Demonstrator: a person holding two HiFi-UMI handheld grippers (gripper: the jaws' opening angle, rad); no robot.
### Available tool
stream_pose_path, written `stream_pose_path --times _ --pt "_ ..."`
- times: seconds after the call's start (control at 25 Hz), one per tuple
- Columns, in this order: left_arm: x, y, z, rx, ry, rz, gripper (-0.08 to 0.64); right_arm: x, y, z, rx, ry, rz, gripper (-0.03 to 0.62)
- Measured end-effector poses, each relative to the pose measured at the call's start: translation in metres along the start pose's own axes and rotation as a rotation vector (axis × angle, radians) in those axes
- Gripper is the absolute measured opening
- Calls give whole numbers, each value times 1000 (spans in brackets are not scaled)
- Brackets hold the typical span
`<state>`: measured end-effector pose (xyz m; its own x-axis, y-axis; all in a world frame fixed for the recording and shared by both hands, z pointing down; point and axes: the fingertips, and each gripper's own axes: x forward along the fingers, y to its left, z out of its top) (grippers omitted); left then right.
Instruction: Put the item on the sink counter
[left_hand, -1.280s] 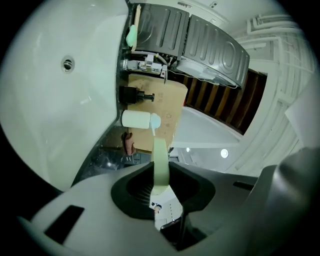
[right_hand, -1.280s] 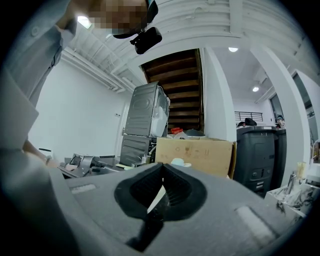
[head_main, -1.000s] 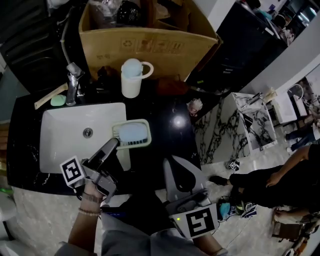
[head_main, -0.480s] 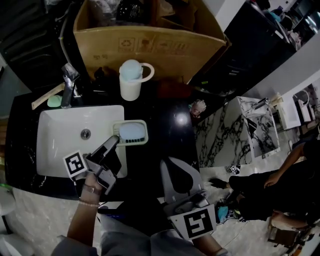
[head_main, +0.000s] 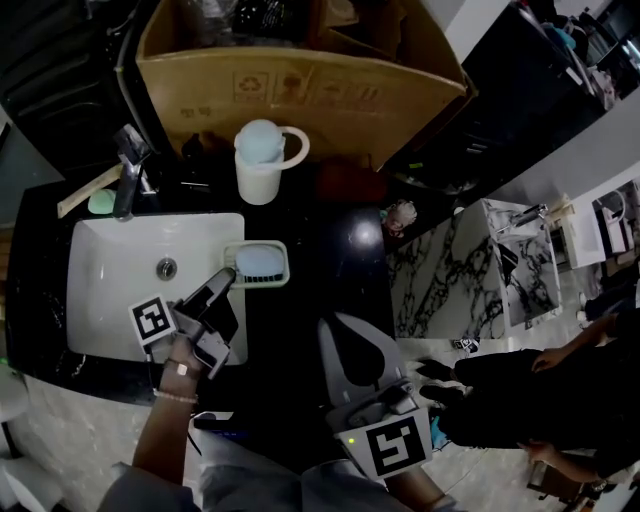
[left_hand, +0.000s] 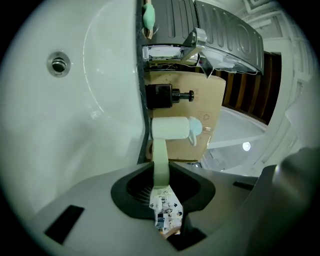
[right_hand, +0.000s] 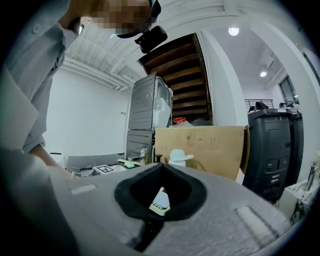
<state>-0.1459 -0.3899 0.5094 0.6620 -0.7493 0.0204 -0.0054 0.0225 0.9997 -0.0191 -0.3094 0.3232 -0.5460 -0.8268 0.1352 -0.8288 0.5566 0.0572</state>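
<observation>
Now left tongs (head_main: 226, 279) clamp soap dish (head_main: 284, 265) rim at sink's (head_main: 110, 290) rt edge; right tongs (head_main: 342, 328) closed, empty.

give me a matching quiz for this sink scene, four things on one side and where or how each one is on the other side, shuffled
Things
1. mug
2. soap dish
3. faucet
4. right tool

Place or state
A. shut, holding nothing
B. behind the basin, toward its left
C. clamped in the left tool at the basin's right edge
D. upright on the black counter, in front of the cardboard box

Pairs: 1-D, 2-C, 3-B, 4-A
</observation>
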Motion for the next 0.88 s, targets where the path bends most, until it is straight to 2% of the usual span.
stream_pose_path --times 0.68,0.88 --pt "44 10 23 43 19 -44 87 23 -24 -13 27 30 44 -3" --pt "48 16 28 88 28 -5 89 26 -28 -17 39 34 58 -3"
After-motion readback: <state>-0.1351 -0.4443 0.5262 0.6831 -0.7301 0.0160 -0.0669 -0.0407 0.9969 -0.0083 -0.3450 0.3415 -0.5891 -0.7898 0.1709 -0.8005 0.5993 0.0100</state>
